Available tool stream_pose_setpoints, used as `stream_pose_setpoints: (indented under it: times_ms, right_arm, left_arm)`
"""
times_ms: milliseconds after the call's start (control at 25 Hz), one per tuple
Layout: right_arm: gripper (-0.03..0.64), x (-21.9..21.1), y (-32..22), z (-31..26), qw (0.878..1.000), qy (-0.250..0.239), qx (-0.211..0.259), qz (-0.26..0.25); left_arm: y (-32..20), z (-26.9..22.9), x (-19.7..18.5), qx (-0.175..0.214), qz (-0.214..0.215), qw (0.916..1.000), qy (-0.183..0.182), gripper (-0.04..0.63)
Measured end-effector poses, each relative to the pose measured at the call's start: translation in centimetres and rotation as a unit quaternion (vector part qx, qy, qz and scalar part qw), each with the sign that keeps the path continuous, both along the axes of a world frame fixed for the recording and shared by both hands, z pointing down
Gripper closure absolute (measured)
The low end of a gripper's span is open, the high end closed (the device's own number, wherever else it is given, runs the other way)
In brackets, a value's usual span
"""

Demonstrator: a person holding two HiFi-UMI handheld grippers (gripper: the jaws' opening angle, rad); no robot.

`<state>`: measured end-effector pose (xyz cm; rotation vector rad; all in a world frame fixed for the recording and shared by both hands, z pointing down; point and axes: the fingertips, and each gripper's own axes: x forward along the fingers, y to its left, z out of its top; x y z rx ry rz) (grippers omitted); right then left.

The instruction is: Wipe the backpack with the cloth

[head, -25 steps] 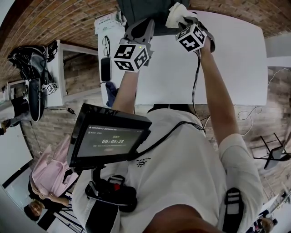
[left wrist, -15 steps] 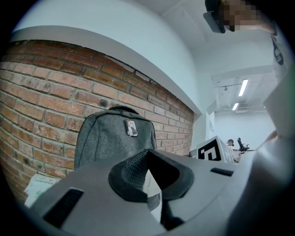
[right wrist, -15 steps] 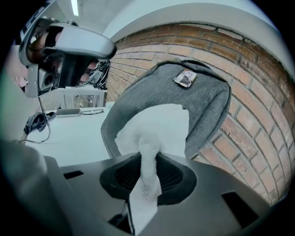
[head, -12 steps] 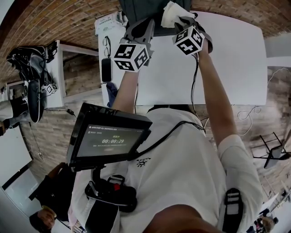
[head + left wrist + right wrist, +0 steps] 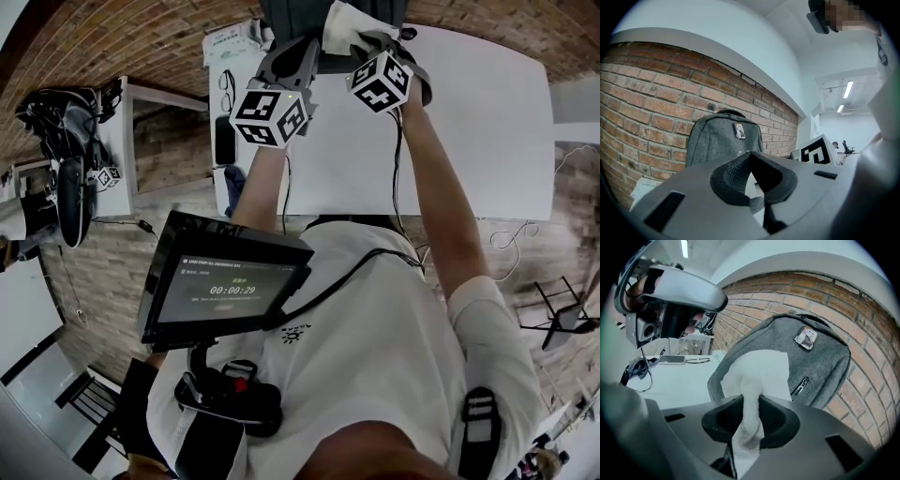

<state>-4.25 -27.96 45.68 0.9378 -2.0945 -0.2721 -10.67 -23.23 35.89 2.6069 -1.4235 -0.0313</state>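
A grey backpack (image 5: 820, 366) stands upright on the white table (image 5: 469, 122) against the brick wall; it also shows at the top edge of the head view as backpack (image 5: 295, 11). My right gripper (image 5: 751, 397) is shut on a white cloth (image 5: 759, 369), whose free end spreads out in front of the backpack's left side. Whether the cloth touches the fabric I cannot tell. My left gripper (image 5: 749, 154) points level at the backpack (image 5: 712, 140) from a short way off, its tips together with nothing between them. In the head view the cloth (image 5: 347, 23) is just right of the left gripper (image 5: 291, 58).
A phone (image 5: 671, 360) and a pair of glasses (image 5: 697, 360) lie on the table left of the backpack, with a paper packet (image 5: 225, 42) at the far corner. The brick wall (image 5: 642, 108) stands right behind the backpack. A screen (image 5: 225, 281) hangs at the person's chest.
My right gripper has carried the cloth left and farther away, up in front of the backpack. The left gripper has shifted only a little.
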Motion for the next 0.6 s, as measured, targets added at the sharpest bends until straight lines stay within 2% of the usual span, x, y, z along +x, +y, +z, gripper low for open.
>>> stream_pose_setpoints:
  times_ms: [600]
  right_arm:
    - [0.523,-3.7,0.3,0.5,0.999,0.0,-0.002,-0.034]
  left_arm:
    - [0.5,0.8,-1.6,-0.002,-0.017,0.9998,-0.002,0.594]
